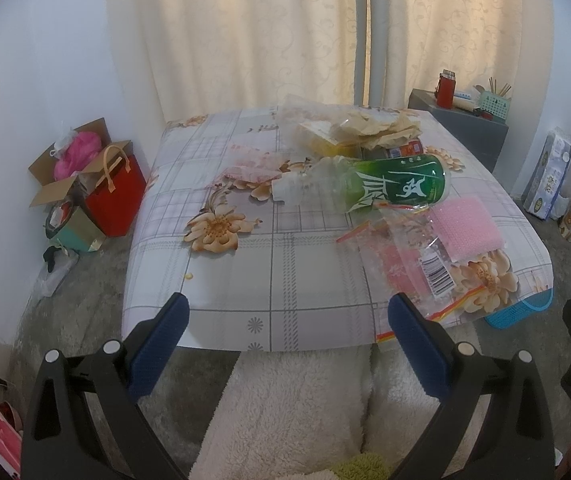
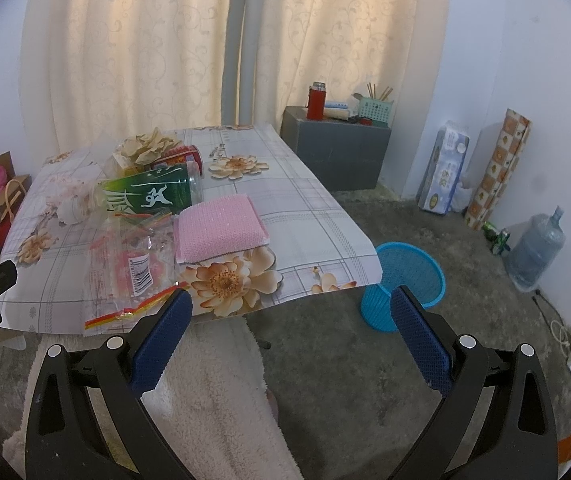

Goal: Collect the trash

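A: What could go wrong from here, in your opinion?

B: The trash lies in one crowded pile on the counter (image 1: 245,264). The green plastic bottle (image 1: 369,190) lies on its side and touches the clear zip bags (image 1: 401,256) in front of it, and the crumpled brown paper (image 1: 369,122) sits on the red can (image 1: 405,148) behind it. I think if one piece is pulled, the round bottle may roll and push the others toward the edge.

A: And the thin bags?

B: One clear bag with the barcode (image 2: 133,276) hangs a little over the near edge of the counter. It is flat and slippery, so the pads may slide on it, or it may drop on the floor. The pink bubble-wrap pouch (image 2: 219,228) lies just beside it and partly on it, so both could come together.

A: Where should the trash go?

B: Probably into the blue mesh bin (image 2: 405,284), which stands on the floor just beside the right corner of the counter. It is low and looks light, so a careless drop could miss it or tip it.

A: And the grippers?

B: The left hand-held gripper (image 1: 285,324) is wide open, holds nothing and hangs over the near edge of the counter. The right hand-held gripper (image 2: 291,320) is also wide open and empty, touching nothing, between the counter corner and the bin.
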Tool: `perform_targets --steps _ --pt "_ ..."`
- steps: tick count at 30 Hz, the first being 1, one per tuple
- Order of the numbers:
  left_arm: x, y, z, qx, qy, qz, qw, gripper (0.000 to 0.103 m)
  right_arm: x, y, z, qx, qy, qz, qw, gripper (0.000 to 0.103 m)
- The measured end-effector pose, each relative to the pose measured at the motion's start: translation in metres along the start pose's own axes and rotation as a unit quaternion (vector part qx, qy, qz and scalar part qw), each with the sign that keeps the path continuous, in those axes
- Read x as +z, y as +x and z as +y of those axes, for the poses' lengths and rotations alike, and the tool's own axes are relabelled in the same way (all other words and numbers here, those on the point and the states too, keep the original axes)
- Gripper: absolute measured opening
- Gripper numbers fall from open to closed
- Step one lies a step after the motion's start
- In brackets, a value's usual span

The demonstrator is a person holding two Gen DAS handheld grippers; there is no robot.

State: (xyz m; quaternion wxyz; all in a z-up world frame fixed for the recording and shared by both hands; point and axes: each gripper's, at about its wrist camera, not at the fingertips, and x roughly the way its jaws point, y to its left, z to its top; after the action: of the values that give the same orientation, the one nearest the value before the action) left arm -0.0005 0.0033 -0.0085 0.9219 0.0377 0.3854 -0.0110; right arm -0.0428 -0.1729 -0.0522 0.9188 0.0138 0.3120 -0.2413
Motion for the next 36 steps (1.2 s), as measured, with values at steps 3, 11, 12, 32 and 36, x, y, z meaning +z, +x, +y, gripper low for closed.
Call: perform_targets --steps 3,11,12,32,36 --pt "-0.001 0.000 0.001 0.000 0.000 0.000 1.0000 0.098 -0.001 0.003 0.002 0.000 0.001 0.001 1.000 0.095" --pt "0.000 0.000 0.001 -0.001 0.000 0.001 1.0000 0.098 -0.003 -0.001 0.002 0.000 0.000 0.002 1.000 0.095" --pt "-0.001 0.000 0.001 -0.001 -0.001 0.002 1.0000 0.098 -0.003 -0.004 0.000 0.000 0.000 0.002 1.000 0.095" --pt "-0.005 0.003 0.002 -0.001 -0.002 0.007 1.0000 0.098 -0.008 0.005 -0.002 0.003 0.006 0.008 1.000 0.095" --pt "-0.005 0.008 0.005 -0.005 -0.002 0.011 0.9999 0.098 -0.007 0.012 -0.001 0.010 0.009 0.017 1.000 0.095"
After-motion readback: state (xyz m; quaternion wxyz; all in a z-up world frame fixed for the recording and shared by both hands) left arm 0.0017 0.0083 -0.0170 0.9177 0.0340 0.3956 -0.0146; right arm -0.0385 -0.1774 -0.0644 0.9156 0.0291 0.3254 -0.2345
